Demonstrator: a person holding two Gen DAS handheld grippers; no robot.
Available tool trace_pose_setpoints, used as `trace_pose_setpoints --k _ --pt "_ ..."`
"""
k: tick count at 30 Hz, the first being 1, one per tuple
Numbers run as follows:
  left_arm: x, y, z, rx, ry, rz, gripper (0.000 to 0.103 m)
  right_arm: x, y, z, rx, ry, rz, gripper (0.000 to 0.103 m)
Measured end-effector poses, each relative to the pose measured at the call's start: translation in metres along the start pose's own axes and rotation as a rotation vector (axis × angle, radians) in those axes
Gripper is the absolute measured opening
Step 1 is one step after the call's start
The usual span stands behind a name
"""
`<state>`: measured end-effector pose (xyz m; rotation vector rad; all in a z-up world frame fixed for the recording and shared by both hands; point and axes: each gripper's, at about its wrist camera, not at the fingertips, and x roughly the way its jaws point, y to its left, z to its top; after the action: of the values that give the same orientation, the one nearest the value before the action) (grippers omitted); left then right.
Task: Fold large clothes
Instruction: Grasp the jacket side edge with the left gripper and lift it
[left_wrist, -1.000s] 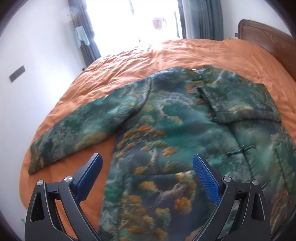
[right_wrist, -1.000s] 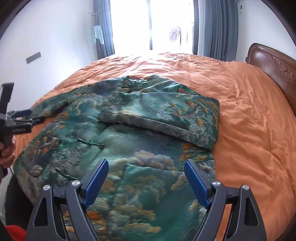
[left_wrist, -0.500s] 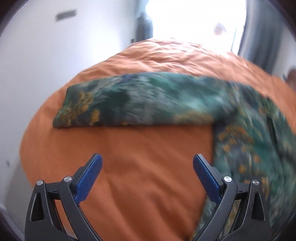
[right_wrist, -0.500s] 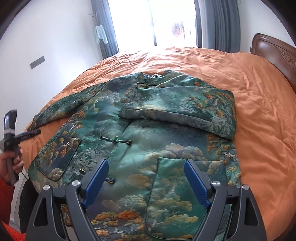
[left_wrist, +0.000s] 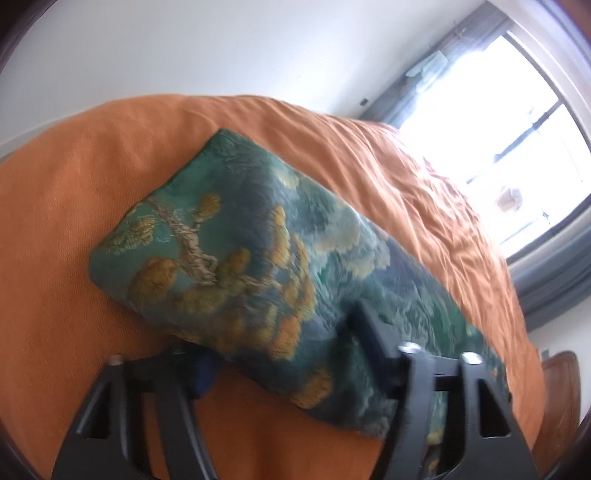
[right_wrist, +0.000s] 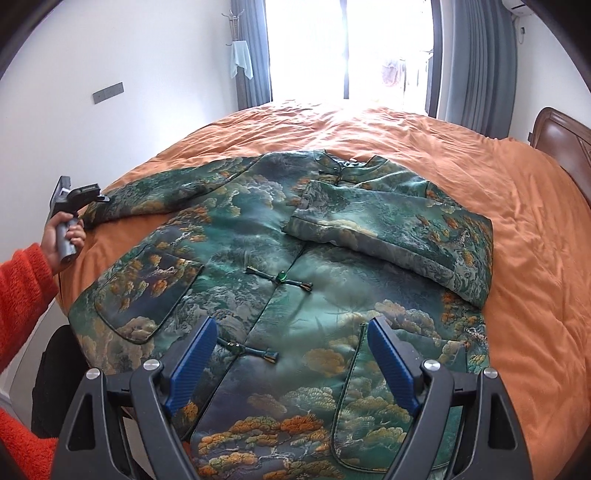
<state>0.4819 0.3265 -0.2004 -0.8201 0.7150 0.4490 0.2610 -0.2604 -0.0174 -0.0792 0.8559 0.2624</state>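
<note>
Garment: a green brocade jacket (right_wrist: 280, 258) with orange tree motifs is lying face up, spread on the orange bed cover (right_wrist: 535, 258).
Right-side sleeve: this sleeve (right_wrist: 399, 229) is lying folded across the chest, cuff pointing toward the front opening.
Left-side sleeve: the outstretched sleeve (left_wrist: 258, 266) is reaching toward the left edge of the bed, cuff end resting on the cover.
Fastenings: a knot fastening with a green bead (right_wrist: 280, 277) is sitting at mid-front; a second knot fastening (right_wrist: 251, 350) is lying nearer the hem.
Left gripper: the left gripper (left_wrist: 280, 354) is straddling the outstretched sleeve near its cuff; its jaws have just been closing, with the sleeve between them. Whether the pads are already pressing the cloth cannot be told, as the view is blurred.
Left hand: the left hand (right_wrist: 64, 236), in an orange-red knitted cuff (right_wrist: 22, 291), is gripping the tool handle at the left bed edge.
Right gripper: the right gripper (right_wrist: 291, 365) is hovering over the near hem, jaws standing wide, nothing between them.
Surroundings: a wooden headboard (right_wrist: 565, 144) is standing at the right; a bright window (right_wrist: 347, 48) with grey curtains is lying at the far side.
</note>
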Motion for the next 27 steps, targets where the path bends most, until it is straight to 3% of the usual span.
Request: trace_pose_setpoints --k 1,2,4,9,16,21,27 --pt "0.000 -0.002 0.000 0.019 -0.008 0.015 0.027 0.000 0.001 -0.001 0.002 0.004 0.005 0.085" --pt "-0.001 -0.005 0.001 0.049 -0.010 0.024 0.017 0.001 0.002 -0.002 0.006 0.008 0.009 0.085" --pt "-0.007 -0.018 0.001 0.132 -0.035 0.058 0.012 0.002 0.003 -0.006 0.022 0.013 0.019 0.085" --pt "-0.061 -0.091 -0.013 0.424 -0.194 0.089 0.011 0.001 -0.001 -0.016 0.071 0.018 0.043 0.085" --pt "-0.128 -0.229 -0.080 0.882 -0.375 -0.024 0.011 -0.003 -0.018 -0.030 0.117 0.012 0.025 0.085" --pt "-0.134 -0.297 -0.158 1.149 -0.401 -0.114 0.011 -0.016 -0.036 -0.036 0.164 -0.014 0.015 0.085" --pt "-0.100 -0.332 -0.256 1.399 -0.345 -0.123 0.011 -0.027 -0.060 -0.047 0.222 -0.022 -0.011 0.085"
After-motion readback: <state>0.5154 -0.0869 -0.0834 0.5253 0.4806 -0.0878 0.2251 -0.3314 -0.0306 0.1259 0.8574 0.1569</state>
